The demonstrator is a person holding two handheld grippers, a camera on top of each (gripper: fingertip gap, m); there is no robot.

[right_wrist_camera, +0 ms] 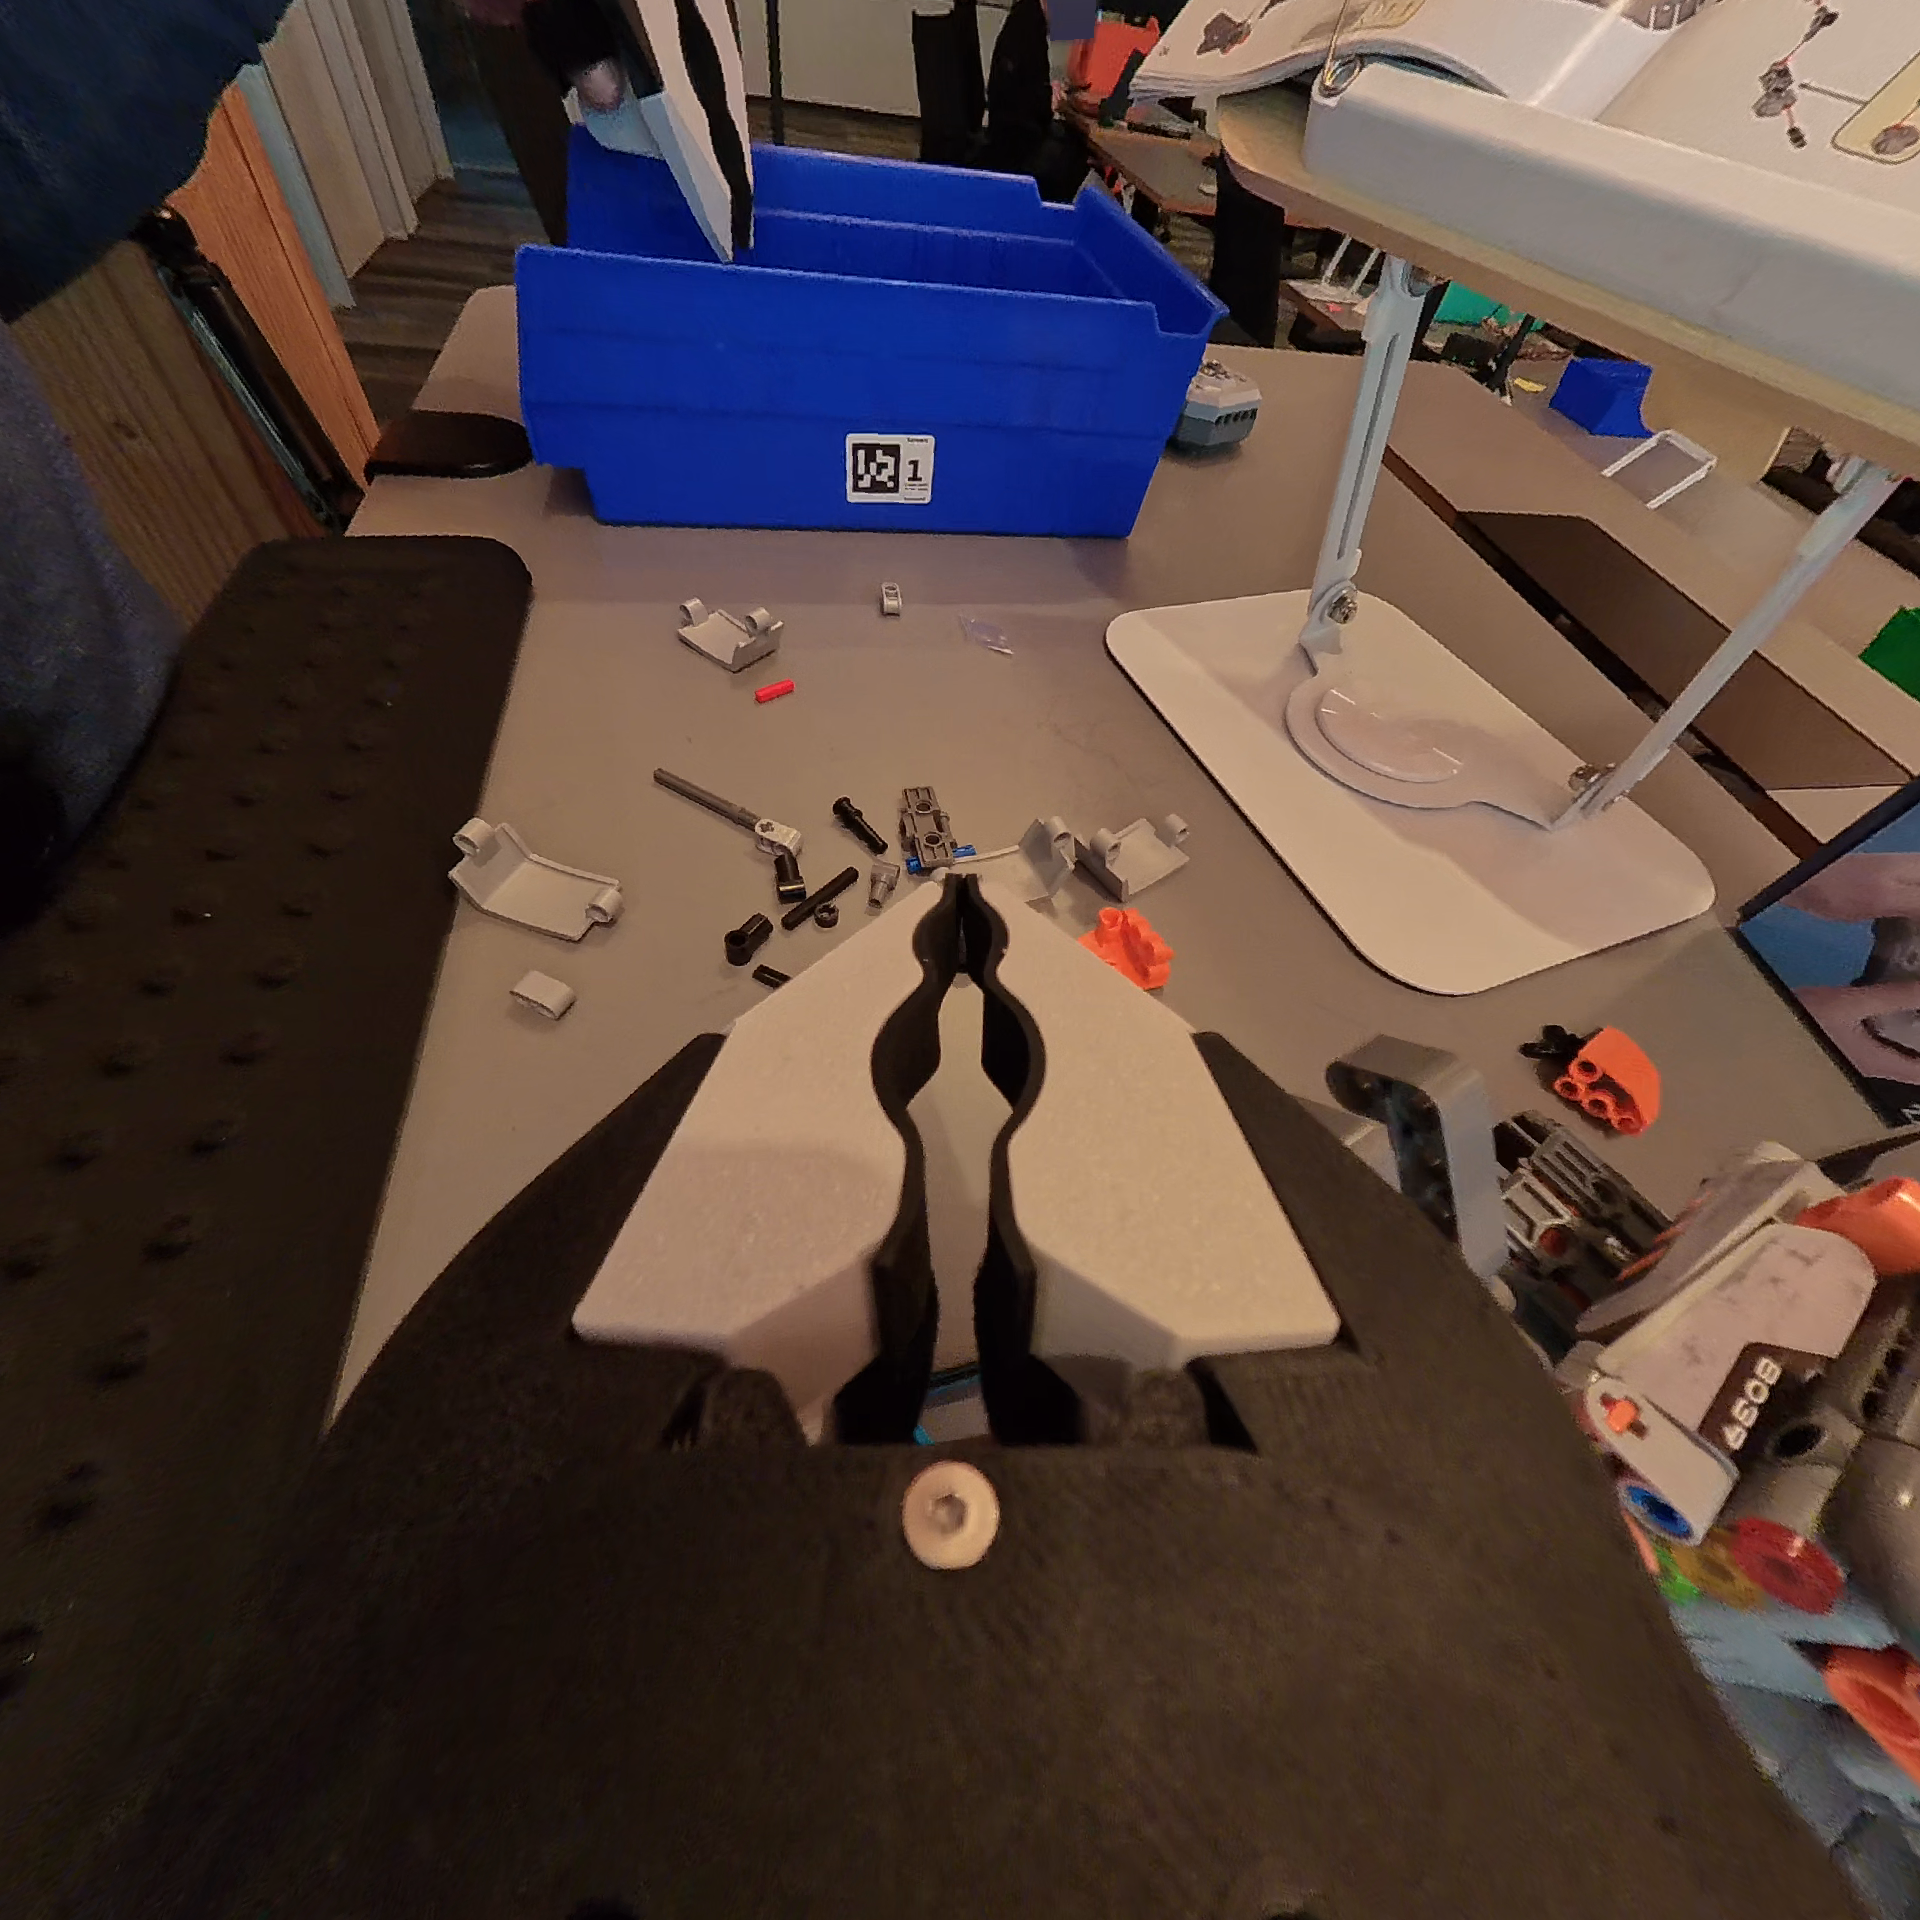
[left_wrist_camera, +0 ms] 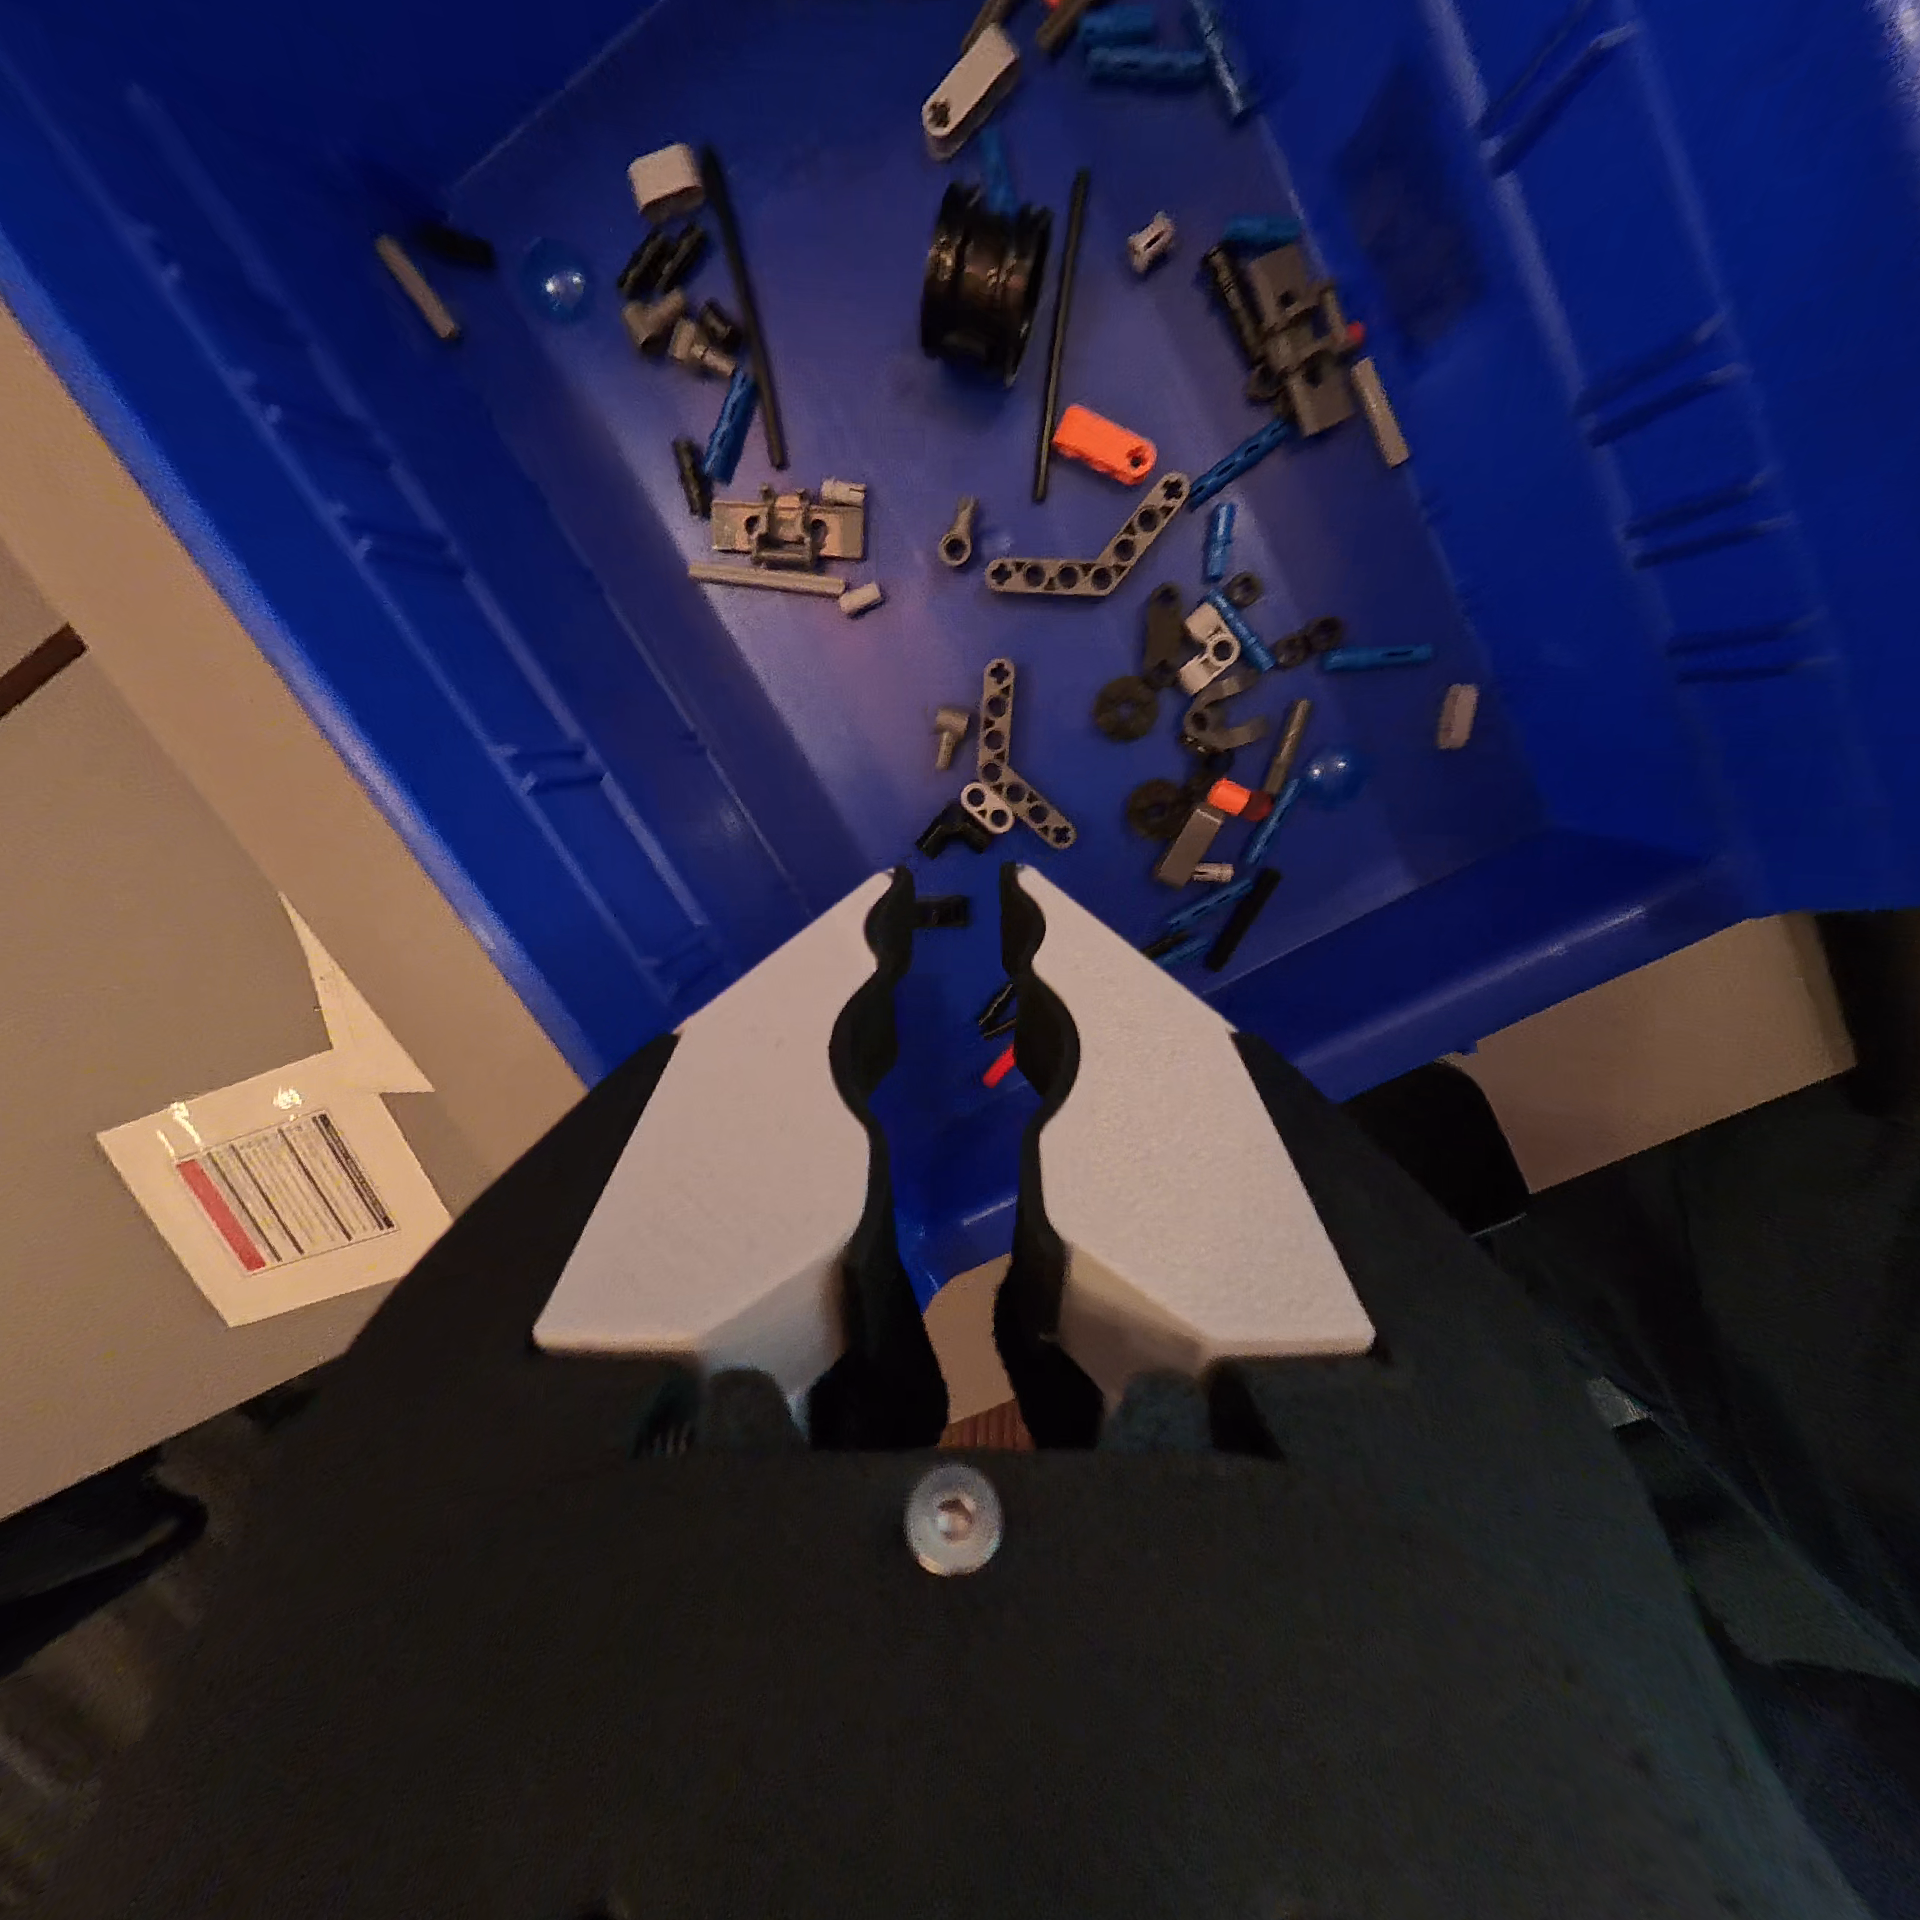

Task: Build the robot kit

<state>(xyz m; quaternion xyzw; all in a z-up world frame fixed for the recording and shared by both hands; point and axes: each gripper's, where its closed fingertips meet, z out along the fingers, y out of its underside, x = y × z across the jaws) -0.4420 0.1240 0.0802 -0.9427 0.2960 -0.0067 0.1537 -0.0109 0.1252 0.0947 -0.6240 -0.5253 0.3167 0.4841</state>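
So the left gripper (left_wrist_camera: 954, 883) hangs over the blue bin (left_wrist_camera: 1621, 312), fingers apart with nothing between them. A small black pin (left_wrist_camera: 940, 911) sits on the bin floor just by its tips, a grey bent beam (left_wrist_camera: 1006, 769) a bit beyond, and a black wheel (left_wrist_camera: 982, 275) farther in among loose grey, blue and orange bits.

From the right wrist view, the bin (right_wrist_camera: 831, 395) stands at the far end of the table (right_wrist_camera: 977, 717), with the left gripper (right_wrist_camera: 717, 156) dipping into it. In front of the bin, scattered parts lie on the table. The right gripper (right_wrist_camera: 958, 883) is pinched closed, tips just short of a grey connector (right_wrist_camera: 928, 826); can't tell if it's touching anything. An orange piece (right_wrist_camera: 1127, 945) lies just right of it, and a white stand (right_wrist_camera: 1403, 790) farther right.
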